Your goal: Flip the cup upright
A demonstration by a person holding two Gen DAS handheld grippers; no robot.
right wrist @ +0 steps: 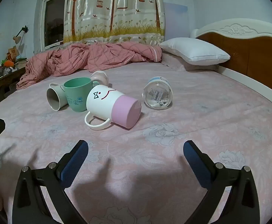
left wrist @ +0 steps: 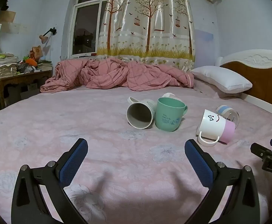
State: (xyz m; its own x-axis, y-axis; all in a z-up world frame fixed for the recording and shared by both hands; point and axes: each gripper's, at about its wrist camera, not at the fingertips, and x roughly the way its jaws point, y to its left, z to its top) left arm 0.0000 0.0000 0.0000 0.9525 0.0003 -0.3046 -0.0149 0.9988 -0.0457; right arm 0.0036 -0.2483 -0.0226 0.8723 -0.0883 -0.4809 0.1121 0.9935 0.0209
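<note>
On the bed (right wrist: 201,115), the face mug (right wrist: 108,102) lies right of the standing cup (right wrist: 77,93), perhaps touching.

The left claw (left wrist: 136,150) fills the lower part of its frame with two black angular fingers, each lined inside with a dark blue textured pad (left wrist: 74,160) and fixed with round silver screws. The right claw (right wrist: 135,150) is built the same. At the right edge of the left view, a black part carries white letters, perhaps "DAS".
</note>
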